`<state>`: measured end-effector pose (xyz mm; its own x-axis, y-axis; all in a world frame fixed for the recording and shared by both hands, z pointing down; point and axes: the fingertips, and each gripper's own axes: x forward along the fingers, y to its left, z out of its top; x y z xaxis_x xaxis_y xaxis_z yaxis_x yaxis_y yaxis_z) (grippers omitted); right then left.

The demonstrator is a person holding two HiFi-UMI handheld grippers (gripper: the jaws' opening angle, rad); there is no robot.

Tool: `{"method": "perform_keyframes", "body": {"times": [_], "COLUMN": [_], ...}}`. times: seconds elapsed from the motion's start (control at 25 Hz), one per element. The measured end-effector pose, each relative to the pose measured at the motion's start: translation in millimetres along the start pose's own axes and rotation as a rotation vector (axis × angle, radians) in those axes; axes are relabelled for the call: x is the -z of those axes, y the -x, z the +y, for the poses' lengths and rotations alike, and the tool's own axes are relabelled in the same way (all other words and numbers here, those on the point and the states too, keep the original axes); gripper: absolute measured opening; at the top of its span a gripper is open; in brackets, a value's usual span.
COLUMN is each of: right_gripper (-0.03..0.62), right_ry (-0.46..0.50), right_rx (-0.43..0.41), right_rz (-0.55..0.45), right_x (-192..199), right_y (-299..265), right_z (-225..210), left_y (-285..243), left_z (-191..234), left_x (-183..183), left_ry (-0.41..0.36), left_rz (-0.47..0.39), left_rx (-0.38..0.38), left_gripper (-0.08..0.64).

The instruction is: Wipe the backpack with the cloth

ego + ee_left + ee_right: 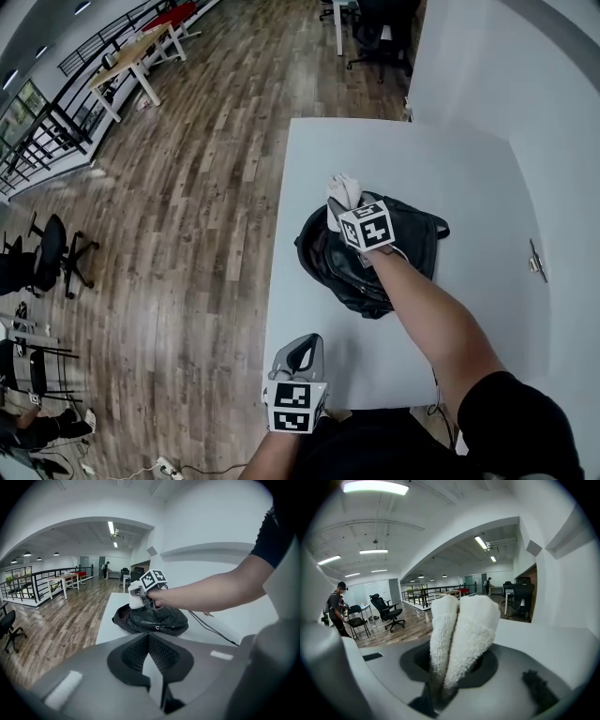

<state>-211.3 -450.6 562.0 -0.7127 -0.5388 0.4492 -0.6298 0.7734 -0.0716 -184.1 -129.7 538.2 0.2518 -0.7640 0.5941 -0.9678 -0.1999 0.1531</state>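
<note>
Right tongs (338, 212) clamped on white cloth (461, 634), over black backpack (384, 267), left tongs (304, 349) closed, empty.

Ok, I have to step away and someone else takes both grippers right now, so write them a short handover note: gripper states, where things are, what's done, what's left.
Right gripper: shut on the folded white terry cloth, held over the far end of the black leather-look backpack, by its open mouth.
Left gripper: shut, holding nothing, at the near edge of the white table, clear of the backpack.
The backpack lies on its side mid-table.
Done: cloth picked up and brought to the backpack.
Left: the wiping. No visible sign of how much is already covered, so probably go over the whole top surface.
</note>
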Motion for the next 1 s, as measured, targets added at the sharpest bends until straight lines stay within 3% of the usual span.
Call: {"method": "perform_keyframes", "body": {"times": [0.4, 1.0], "right_gripper": [0.097, 0.097], "right_ry": [-0.006, -0.030], "right_rx": [0.032, 0.115], "right_rz": [0.029, 0.014], "right_x": [22, 28], "right_y": [18, 65], "right_z": [-29, -76], "left_y": [-15, -26], "left_z": [-8, -41], "left_x": [-3, -8], "left_ry": [0.016, -0.046], "left_rz": [-0.009, 0.010], "left_rx": [0.004, 0.088], "left_gripper": [0.008, 0.008]}}
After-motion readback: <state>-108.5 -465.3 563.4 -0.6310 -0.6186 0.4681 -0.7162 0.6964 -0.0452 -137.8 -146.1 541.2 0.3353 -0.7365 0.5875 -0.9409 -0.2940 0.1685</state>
